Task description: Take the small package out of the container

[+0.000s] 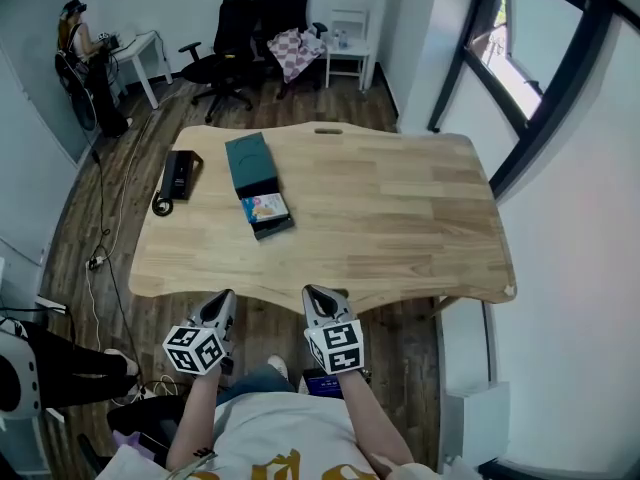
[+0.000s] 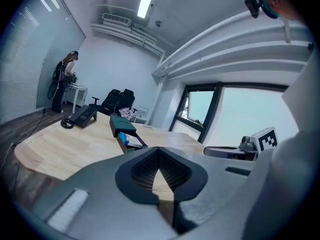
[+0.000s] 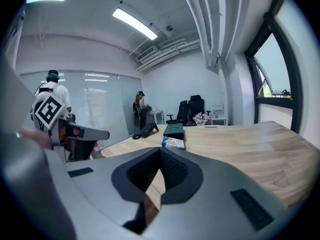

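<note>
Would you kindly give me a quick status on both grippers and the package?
Left gripper and right gripper shut, empty, at near edge of table. Small package in the open container, untouched. Nothing in between.

Wooden table (image 1: 400, 208) lies just ahead of the left gripper (image 1: 224, 300). Black telephone (image 1: 180, 175) rests on it, ahead-left. Office chairs (image 1: 230, 38) stand beyond it.

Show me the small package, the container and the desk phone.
small package (image 1: 266, 207), head view, its colourful top face.
container (image 1: 248, 162), head view, its dark green top.
desk phone (image 1: 181, 174), head view, its black body.
</note>
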`<state>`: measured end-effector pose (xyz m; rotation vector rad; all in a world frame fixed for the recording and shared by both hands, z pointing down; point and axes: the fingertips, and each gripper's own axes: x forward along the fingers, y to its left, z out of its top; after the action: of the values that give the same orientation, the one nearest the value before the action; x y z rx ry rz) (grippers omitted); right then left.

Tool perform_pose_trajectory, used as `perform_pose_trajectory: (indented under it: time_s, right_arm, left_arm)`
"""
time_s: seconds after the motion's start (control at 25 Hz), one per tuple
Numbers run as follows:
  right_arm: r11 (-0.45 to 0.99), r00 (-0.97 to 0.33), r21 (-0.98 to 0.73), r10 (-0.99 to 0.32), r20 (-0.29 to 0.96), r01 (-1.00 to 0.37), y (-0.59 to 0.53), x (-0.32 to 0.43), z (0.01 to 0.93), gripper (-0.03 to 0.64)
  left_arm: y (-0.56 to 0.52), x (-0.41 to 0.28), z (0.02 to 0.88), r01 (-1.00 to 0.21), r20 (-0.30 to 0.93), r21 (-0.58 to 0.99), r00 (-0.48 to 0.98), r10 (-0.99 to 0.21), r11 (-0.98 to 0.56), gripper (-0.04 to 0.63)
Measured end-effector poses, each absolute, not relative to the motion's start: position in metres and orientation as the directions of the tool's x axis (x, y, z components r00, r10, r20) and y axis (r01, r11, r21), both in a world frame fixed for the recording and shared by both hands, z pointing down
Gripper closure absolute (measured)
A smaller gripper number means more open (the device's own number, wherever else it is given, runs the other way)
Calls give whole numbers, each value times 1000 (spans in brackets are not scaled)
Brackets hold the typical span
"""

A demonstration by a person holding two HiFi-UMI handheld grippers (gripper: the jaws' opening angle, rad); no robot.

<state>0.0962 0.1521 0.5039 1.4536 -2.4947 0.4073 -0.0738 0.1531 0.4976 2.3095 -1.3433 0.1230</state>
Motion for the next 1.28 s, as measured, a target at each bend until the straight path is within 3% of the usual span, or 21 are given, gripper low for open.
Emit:
perform_pose_trajectory:
  time_s: [0.4, 0.92, 1.28]
  right_arm:
    - [462, -475, -125, -809, 347, -878, 104, 87, 514, 612]
    - [416, -430, -122, -819, 380, -901, -72, 40, 535, 612]
    - [367, -379, -109, -838, 392, -924, -112, 34, 536, 612]
  left_arm:
    - [105, -84, 511, -817, 284, 414, 534, -796, -400, 594]
    - [-85, -126, 536, -776, 285, 465, 587, -758, -426, 594]
    - [-148, -126, 522, -743, 246, 486, 621, -744, -460, 594]
